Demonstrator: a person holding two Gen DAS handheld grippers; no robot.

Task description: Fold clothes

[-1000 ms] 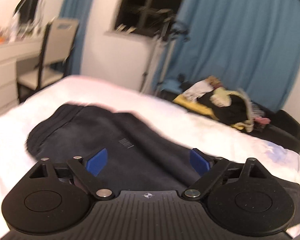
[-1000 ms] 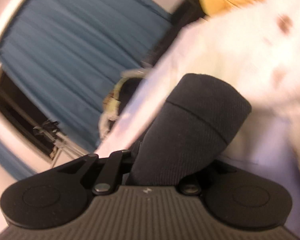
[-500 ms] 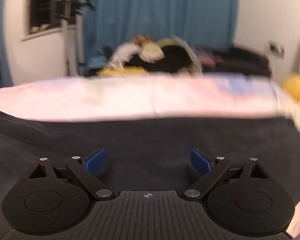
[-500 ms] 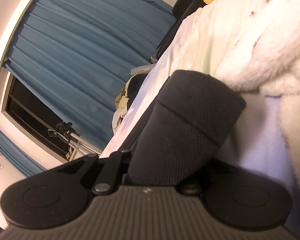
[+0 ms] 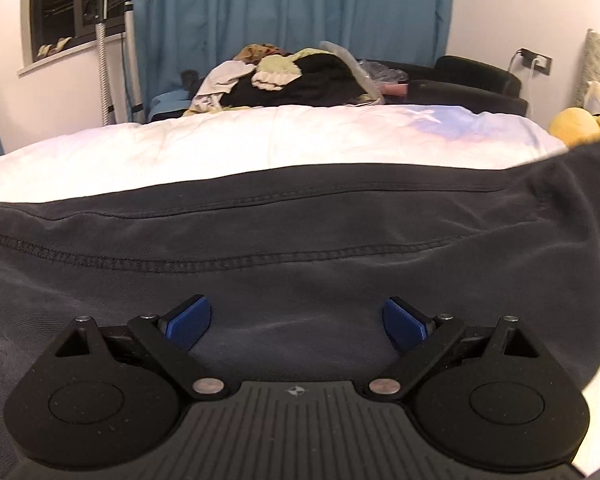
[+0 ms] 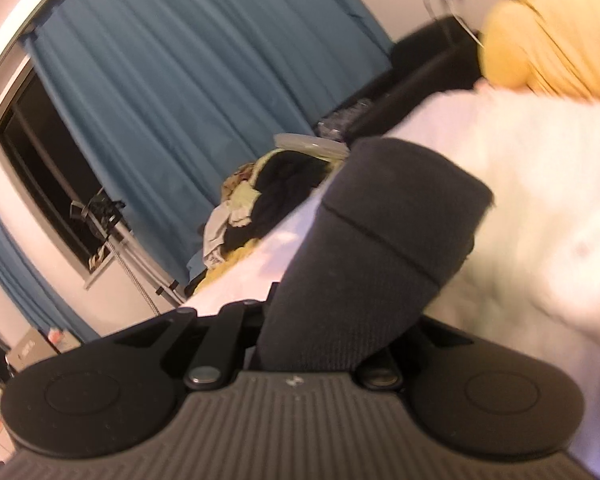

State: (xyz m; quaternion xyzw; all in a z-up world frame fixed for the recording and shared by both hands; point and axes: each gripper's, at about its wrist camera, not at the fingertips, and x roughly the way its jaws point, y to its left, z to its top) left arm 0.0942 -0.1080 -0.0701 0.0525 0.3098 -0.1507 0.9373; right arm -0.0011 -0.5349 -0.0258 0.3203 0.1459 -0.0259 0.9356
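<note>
A dark sweatshirt (image 5: 300,240) lies spread over the white bed (image 5: 220,148), its seams running across the left wrist view. My left gripper (image 5: 298,322) hovers low over the cloth, open, its blue pads (image 5: 190,322) wide apart with nothing between them. On the right side of that view one sleeve rises off the bed. In the right wrist view my right gripper (image 6: 320,344) is shut on that sleeve's ribbed cuff (image 6: 384,240), which sticks up from the jaws and hides the fingertips.
A heap of clothes (image 5: 284,76) sits beyond the bed's far edge before blue curtains (image 5: 300,8). A yellow plush toy (image 5: 580,124) and a white fluffy blanket (image 6: 540,200) lie at the bed's right end. A metal stand (image 5: 104,48) rises by the window.
The left gripper swung right and dropped low over the sweatshirt, staying open. The right gripper kept its hold on the cuff and lifted it, rolling somewhat, with the background now blurred.
</note>
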